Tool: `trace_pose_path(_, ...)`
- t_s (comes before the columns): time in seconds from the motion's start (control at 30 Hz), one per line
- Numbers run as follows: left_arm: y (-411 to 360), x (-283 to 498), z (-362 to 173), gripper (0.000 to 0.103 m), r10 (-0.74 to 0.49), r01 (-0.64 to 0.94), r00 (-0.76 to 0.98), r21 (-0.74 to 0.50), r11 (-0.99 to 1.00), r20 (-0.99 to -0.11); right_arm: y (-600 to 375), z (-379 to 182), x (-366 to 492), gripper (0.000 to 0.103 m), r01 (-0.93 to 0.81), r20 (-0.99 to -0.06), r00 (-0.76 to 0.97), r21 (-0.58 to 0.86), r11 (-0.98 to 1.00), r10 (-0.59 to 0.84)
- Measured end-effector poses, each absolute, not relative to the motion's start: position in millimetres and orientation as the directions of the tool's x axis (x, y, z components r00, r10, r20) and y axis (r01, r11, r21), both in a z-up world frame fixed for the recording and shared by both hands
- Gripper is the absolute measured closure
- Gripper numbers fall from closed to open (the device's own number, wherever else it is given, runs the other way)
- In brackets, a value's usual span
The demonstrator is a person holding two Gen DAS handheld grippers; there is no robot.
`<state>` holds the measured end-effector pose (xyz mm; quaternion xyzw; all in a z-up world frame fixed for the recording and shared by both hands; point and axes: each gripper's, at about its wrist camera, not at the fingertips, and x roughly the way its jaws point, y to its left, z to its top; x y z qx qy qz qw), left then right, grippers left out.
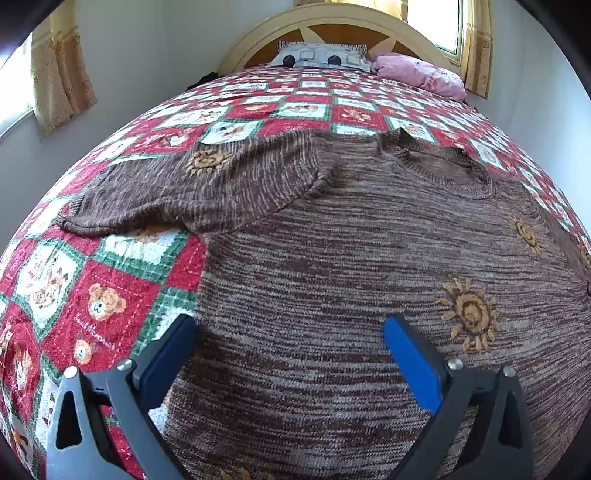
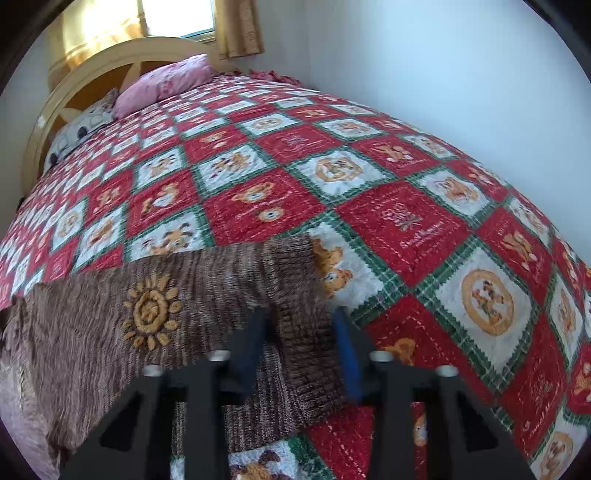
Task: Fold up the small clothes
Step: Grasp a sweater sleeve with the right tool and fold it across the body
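Observation:
A brown knitted sweater (image 1: 332, 251) with orange sun motifs lies spread on the bed, its left sleeve (image 1: 207, 184) stretched out to the left and its neckline (image 1: 443, 166) toward the headboard. My left gripper (image 1: 290, 332) is open and hovers low over the sweater's lower left body, with nothing between its blue pads. In the right wrist view my right gripper (image 2: 299, 332) has its fingers on either side of the ribbed cuff (image 2: 295, 295) of the sweater's right sleeve (image 2: 155, 306). The jaws stand partly apart around the cuff; the view is blurred.
The bed is covered by a red, white and green teddy-bear quilt (image 1: 110, 295), also wide in the right wrist view (image 2: 406, 221). A grey pillow (image 1: 321, 55) and a pink pillow (image 1: 421, 74) lie by the cream headboard (image 1: 332, 18). Walls flank the bed.

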<state>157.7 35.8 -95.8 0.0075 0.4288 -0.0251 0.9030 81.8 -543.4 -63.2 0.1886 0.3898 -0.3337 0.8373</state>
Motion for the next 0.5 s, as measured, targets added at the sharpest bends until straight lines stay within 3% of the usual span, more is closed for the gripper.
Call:
trace_pose_path(0.1, 36.4, 159.4, -96.4, 0.0, -0.04, 0.052, 0.631, -0.01, 0.999, -0.775, -545.4, -54.4, 80.6, 0.094, 0.709, -0.787, 0.485, 0.099, 0.698, -0.381)
trace_pose_path(0.3, 35.8, 159.9, -96.9, 0.0, -0.047, 0.053, 0.631, -0.018, 0.998, -0.774, -506.9, -10.7, 96.3, 0.095, 0.696, -0.741, 0.512, 0.061, 0.715, -0.435)
trace_pose_path(0.5, 35.8, 159.0, -97.0, 0.0, -0.051, 0.053, 0.632, -0.023, 0.998, -0.773, -393.3, 45.1, 137.7, 0.095, 0.525, -0.666, 0.638, 0.008, 0.851, -0.387)
